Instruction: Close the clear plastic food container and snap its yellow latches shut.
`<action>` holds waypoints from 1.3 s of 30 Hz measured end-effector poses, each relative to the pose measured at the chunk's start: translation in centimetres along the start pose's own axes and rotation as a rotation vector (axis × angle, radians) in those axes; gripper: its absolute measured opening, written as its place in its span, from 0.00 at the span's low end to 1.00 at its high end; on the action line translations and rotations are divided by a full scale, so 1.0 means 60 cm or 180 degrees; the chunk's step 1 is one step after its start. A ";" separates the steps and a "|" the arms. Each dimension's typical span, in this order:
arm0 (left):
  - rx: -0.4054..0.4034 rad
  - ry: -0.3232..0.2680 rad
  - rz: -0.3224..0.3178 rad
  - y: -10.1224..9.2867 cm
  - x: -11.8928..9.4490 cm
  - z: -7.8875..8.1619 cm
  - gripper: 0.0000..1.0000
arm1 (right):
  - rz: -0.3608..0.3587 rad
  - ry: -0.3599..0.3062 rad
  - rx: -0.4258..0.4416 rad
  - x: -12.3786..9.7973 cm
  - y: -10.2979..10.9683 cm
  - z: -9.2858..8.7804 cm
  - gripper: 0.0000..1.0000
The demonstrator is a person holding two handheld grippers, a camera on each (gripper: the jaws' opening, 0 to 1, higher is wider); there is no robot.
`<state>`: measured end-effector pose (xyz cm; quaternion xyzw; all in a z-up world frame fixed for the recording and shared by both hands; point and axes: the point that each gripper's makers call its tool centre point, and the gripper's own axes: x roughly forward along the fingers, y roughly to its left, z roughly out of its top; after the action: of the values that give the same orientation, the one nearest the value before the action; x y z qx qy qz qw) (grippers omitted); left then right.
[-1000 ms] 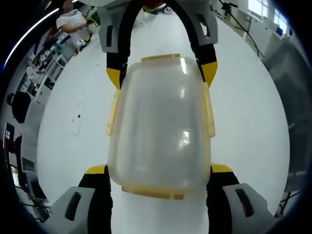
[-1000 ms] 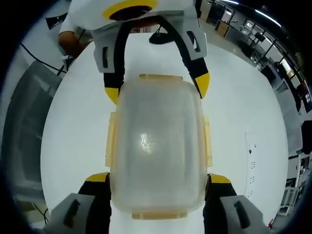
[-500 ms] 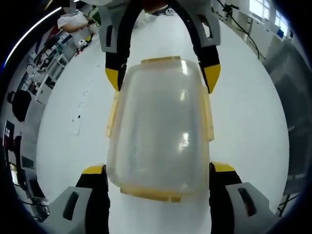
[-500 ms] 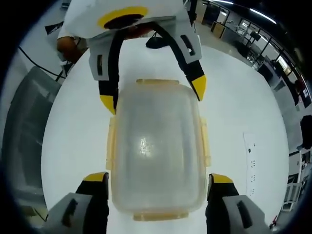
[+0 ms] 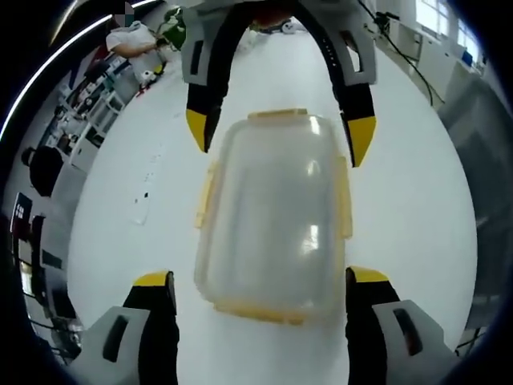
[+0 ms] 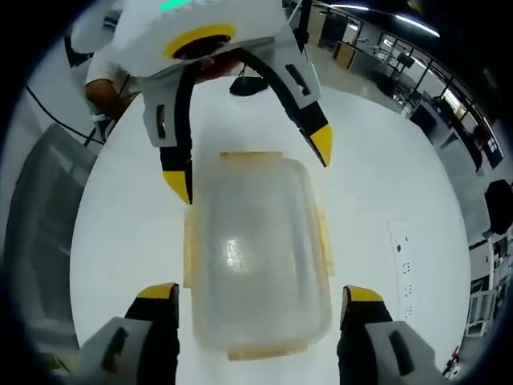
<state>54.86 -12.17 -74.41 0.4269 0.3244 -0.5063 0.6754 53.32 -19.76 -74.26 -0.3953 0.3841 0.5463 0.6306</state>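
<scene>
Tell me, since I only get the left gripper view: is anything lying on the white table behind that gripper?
Observer: Yes. In the right gripper view a small black object lies on the table, beyond the left gripper.
Operator: Can you see whoever holds the gripper?
Observer: Partly. A person's arm, with white clothing above it, shows at the upper left of that view, beside the gripper's body.

The left gripper (image 5: 260,281) and right gripper (image 6: 258,293) face each other across the container (image 5: 272,212), one at each short end. Both have jaws spread wider than the container, yellow tips clear of its sides.
</scene>
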 end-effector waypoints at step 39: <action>-0.0576 -0.0281 0.0299 -0.049 -0.077 -0.013 0.87 | -0.0396 -0.0554 0.0610 -0.043 0.057 0.016 0.77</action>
<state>50.74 -9.94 -71.48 0.3562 0.3184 -0.4610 0.7478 49.73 -19.53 -71.80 -0.3074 0.3531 0.4993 0.7291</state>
